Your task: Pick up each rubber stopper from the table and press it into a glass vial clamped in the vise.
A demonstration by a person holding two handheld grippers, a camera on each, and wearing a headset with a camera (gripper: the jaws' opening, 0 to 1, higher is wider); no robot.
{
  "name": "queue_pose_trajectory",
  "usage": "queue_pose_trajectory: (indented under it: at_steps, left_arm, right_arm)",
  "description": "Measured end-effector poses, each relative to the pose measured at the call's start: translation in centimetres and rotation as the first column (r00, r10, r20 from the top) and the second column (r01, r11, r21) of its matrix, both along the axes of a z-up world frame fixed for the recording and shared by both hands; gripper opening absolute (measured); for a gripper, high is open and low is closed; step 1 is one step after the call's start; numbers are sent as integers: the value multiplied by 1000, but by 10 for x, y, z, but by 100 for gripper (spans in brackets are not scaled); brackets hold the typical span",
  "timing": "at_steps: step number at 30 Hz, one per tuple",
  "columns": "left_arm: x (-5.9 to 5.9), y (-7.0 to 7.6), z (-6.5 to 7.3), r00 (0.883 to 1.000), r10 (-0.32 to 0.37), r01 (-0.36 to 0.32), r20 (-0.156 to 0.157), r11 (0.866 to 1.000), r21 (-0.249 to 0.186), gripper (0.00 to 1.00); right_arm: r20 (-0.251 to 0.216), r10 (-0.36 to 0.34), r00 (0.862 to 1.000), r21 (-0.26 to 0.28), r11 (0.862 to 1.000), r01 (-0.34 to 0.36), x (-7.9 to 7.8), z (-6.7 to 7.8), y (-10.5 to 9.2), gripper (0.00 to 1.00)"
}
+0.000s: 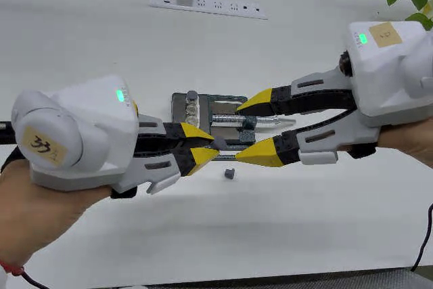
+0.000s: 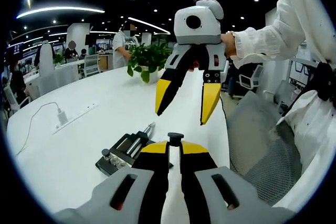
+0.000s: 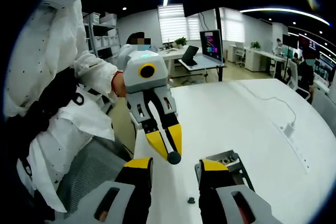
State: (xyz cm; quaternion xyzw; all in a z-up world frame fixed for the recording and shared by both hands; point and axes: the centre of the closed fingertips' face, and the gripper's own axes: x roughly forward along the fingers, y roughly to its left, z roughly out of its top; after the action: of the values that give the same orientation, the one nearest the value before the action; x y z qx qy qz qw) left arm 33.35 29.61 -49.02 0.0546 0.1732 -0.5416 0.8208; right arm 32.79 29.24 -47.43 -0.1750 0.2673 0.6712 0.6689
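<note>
Horizontally tip to tip: left tool (image 1: 207, 148) tight on stopper (image 2: 175, 138), right tool (image 1: 239, 132) spread.

Bare table (image 1: 304, 221) around vise (image 1: 223, 105) — power strip (image 1: 216, 5) well behind, loose stopper (image 1: 229, 174) near front

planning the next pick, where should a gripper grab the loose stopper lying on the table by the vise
Grip the loose stopper across its sides, coming down from above. It is small and sits low on the table, apart from the vise, so jaws can likely straddle it only from the top.
</note>
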Motion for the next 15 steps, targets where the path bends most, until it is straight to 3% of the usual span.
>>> queue_pose_trajectory:
  at_steps: [7,15]
  left_arm:
    - [-1,-3,3,1000,-11,11,7,1000,-7,3]
    - [-4,-6,4,1000,-26,26,9,1000,-8,3]
  right_arm:
    - [-20,30,999,-19,999,-30,-5,-3,2,16]
    - [-31,41,999,-26,999,-42,-7,-5,2,14]
